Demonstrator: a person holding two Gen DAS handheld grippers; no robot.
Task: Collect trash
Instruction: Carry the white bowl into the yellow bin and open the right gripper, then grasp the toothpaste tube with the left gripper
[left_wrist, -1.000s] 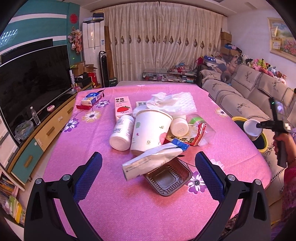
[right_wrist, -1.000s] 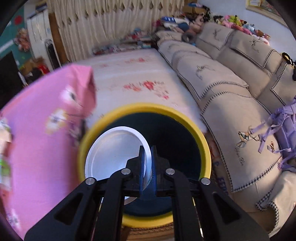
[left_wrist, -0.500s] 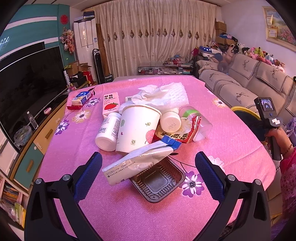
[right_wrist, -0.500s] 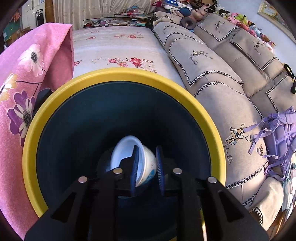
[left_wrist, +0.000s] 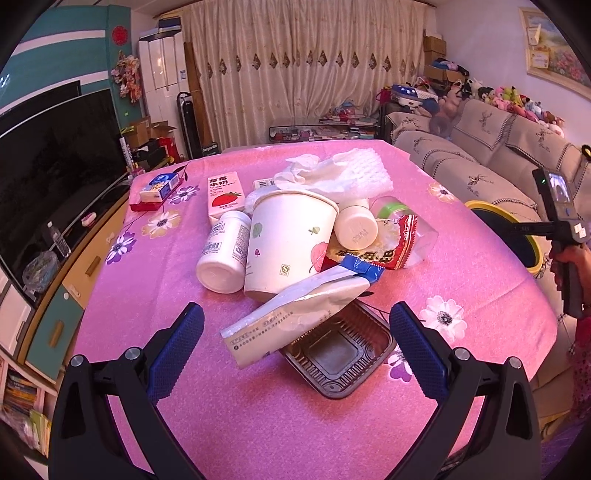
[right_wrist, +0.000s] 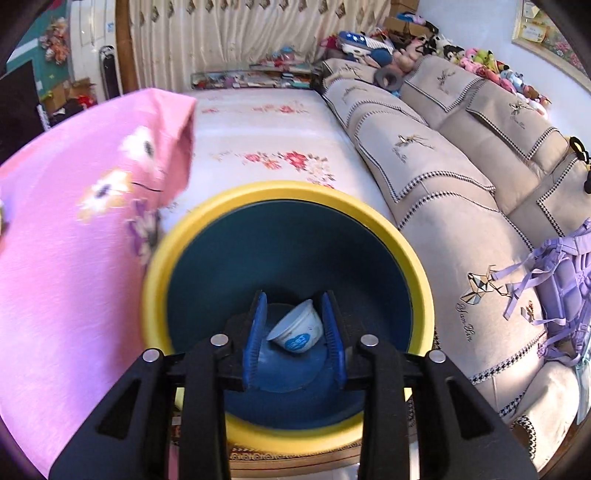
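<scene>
A pile of trash lies on the pink flowered tablecloth (left_wrist: 236, 413): a big paper cup (left_wrist: 291, 240), a white bottle (left_wrist: 221, 254), a smaller bottle (left_wrist: 356, 229), a milk carton (left_wrist: 224, 195), a white pouch (left_wrist: 295, 314), a black tray (left_wrist: 336, 354), a red wrapper (left_wrist: 384, 243) and tissue (left_wrist: 332, 173). My left gripper (left_wrist: 295, 310) is open wide, short of the pouch and tray. My right gripper (right_wrist: 293, 299) hangs over the yellow-rimmed bin (right_wrist: 288, 192), its jaws opening. A small white cup (right_wrist: 297, 328) lies on the bin's floor, far below the fingers, untouched.
The bin (left_wrist: 484, 205) stands off the table's right edge, beside a beige sofa (right_wrist: 461, 177). A hand (left_wrist: 569, 258) holds the right gripper there. A TV (left_wrist: 48, 173) and low cabinet run along the left. A small box (left_wrist: 159, 184) sits at the table's far left.
The right gripper held the white cup over the bin, then parted its jaws; the cup fell to the bin's bottom. The left gripper drew slightly nearer and lower to the pile.
</scene>
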